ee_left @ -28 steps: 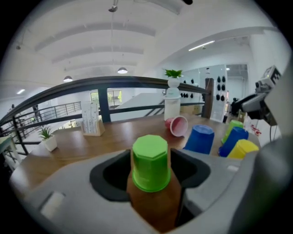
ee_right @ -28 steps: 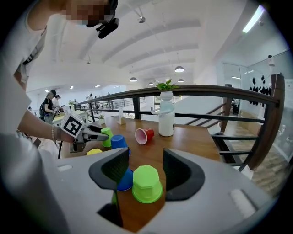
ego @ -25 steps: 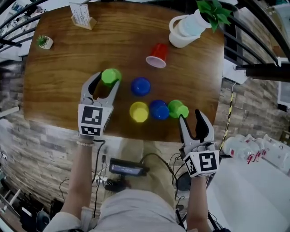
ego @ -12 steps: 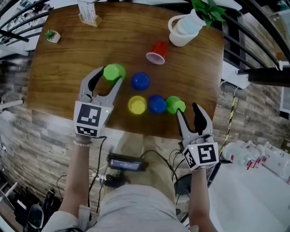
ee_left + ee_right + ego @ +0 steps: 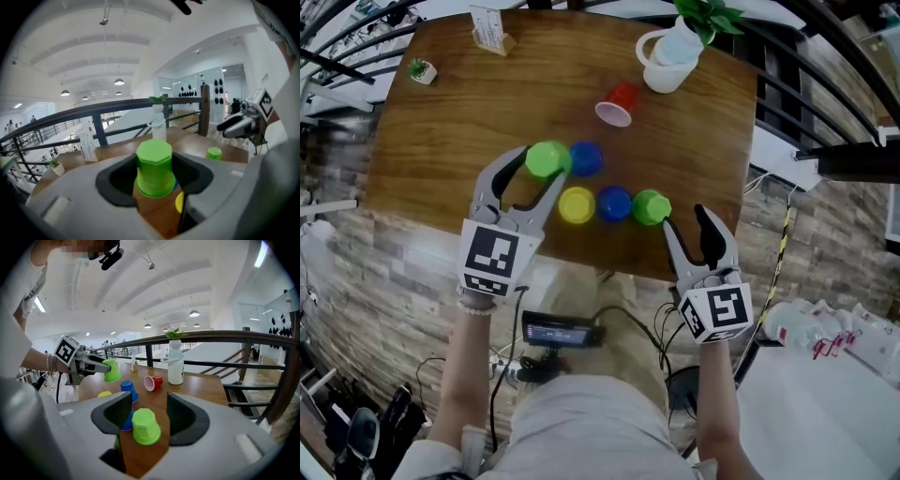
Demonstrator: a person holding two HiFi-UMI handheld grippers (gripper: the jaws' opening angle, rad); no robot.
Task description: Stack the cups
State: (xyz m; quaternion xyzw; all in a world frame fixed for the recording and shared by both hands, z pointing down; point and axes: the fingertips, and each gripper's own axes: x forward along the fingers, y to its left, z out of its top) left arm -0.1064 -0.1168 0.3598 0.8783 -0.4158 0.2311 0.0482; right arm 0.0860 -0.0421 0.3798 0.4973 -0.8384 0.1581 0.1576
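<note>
My left gripper [image 5: 542,169] is shut on an upturned green cup [image 5: 546,159], held off the wooden table [image 5: 450,141] right beside the back blue cup [image 5: 587,157]. The right gripper view shows this held green cup [image 5: 111,370] in the air. A yellow cup [image 5: 577,204], a second blue cup [image 5: 613,202] and a second green cup [image 5: 651,206] stand upturned in a row near the front edge. A red cup [image 5: 617,103] lies on its side farther back. My right gripper [image 5: 685,225] is open just behind the second green cup [image 5: 146,426], not touching it.
A white bottle with a plant [image 5: 667,58] stands at the table's back right. A card stand [image 5: 490,33] and a small potted plant [image 5: 422,70] are at the back left. Railings run behind the table. The front edge lies close to the cup row.
My left gripper has carried the green cup to the right, up against the back blue cup. The right gripper has kept its place by the other green cup.
</note>
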